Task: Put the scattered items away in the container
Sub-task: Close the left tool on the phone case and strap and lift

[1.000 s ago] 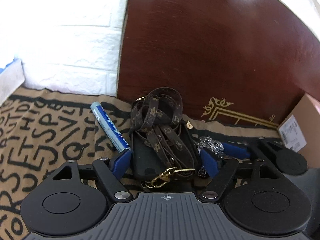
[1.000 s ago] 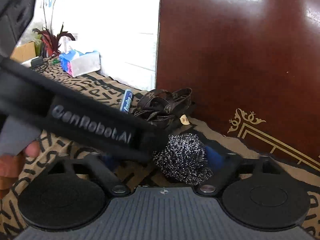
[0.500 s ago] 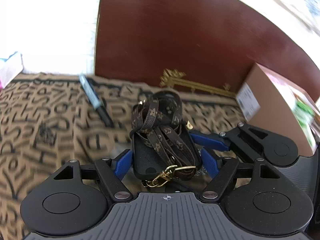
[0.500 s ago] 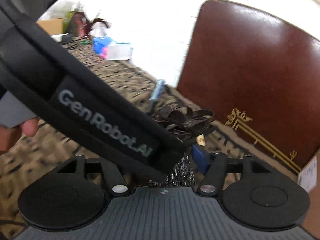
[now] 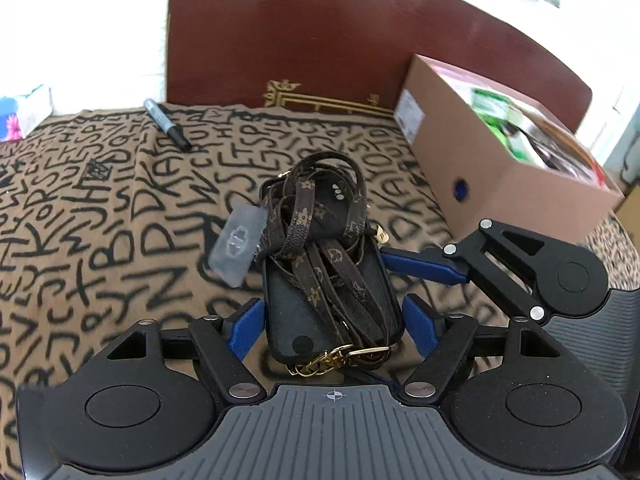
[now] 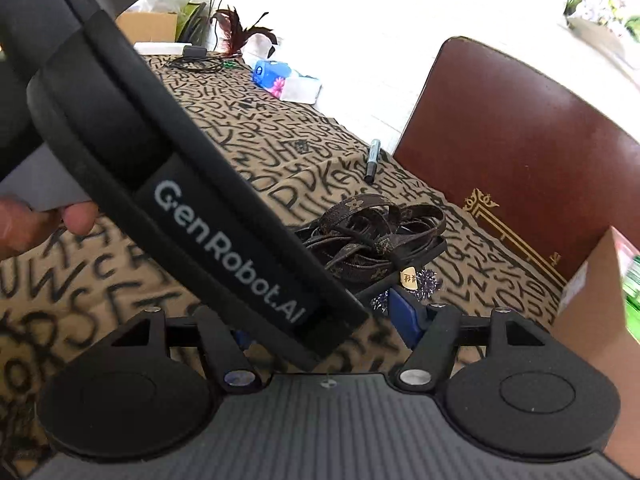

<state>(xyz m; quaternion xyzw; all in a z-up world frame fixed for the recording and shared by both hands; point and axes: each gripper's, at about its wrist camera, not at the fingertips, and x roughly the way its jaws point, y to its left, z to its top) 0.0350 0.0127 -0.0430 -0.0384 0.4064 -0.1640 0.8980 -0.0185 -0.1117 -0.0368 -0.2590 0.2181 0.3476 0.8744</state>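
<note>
The left tongs [image 5: 334, 326] are clamped on a black phone case [image 5: 320, 304], their blue pads [image 5: 246, 326] pressing its two long edges and holding it above the counter [image 5: 100, 208]. A brown monogram strap [image 5: 320, 240] with pale flower marks lies bundled in loops over the case, ending in a gold clasp [image 5: 326, 360] near the camera; a clear plastic tag [image 5: 239, 246] hangs at its left side. The right tongs [image 5: 424, 266] sit just beside the case. In their own view the left device hides one pad, and a bit of silvery steel-wool scrubber [image 6: 426, 282] shows by the blue pad [image 6: 404, 316], so I cannot tell their grip. The open cardboard box [image 5: 500, 172] stands to the right, already holding things. A marker [image 5: 166, 124] lies far back on the letter-print cloth.
</note>
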